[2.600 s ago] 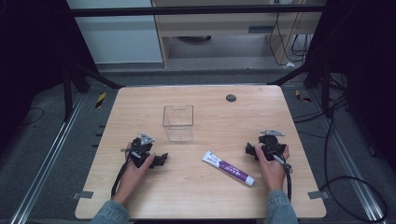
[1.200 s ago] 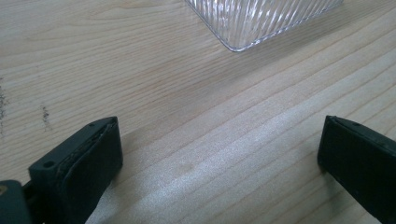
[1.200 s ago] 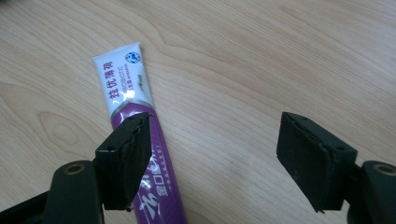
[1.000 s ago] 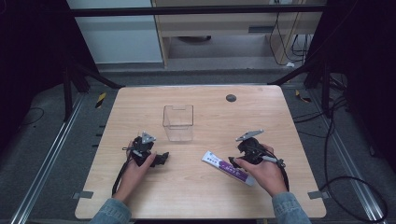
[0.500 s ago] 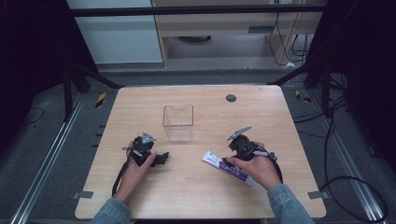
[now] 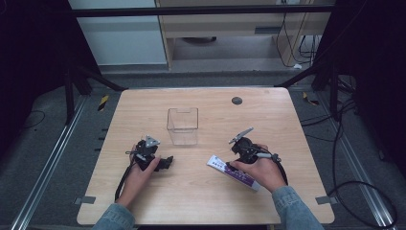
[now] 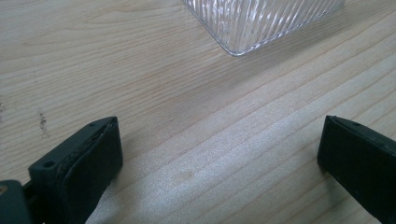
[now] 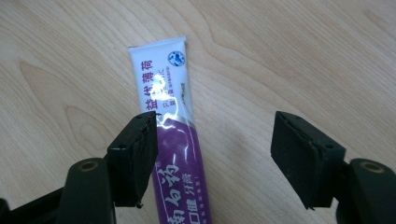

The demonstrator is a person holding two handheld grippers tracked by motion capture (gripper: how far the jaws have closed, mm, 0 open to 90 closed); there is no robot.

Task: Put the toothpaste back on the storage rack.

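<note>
So on the left side, the left gripper (image 6: 165, 163) sits on the wooden table (image 6: 143, 105) at about 8 o'clock from the table's middle, with the person's left hand (image 6: 141, 172) wrapped around it. Its jaws are spread wide with nothing between them, just bare wood grain. In the left gripper view, the corner of the clear plastic box (image 7: 261, 23) pokes in at 12 o'clock, apart from both jaws.

From the high view that clear plastic box (image 6: 182, 125) stands upright near the table's middle, at roughly 1 o'clock from the left gripper.

Moving right, the toothpaste tube (image 6: 234, 172) lies flat on the table at around 5 o'clock from the box, white at one end and purple along the rest. The right gripper (image 6: 232, 165) is right over it, held by the right hand (image 6: 261, 170). In the right gripper view the jaws are wide apart, and the toothpaste tube (image 8: 170, 121) runs up from 6 o'clock beside the left-hand jaw, whose tip overlaps the tube's edge; I can't tell if they touch. The other jaw is well clear of it.

There's a small dark round disc (image 6: 236, 100) up at 12 o'clock from the right gripper, near the far edge.
</note>
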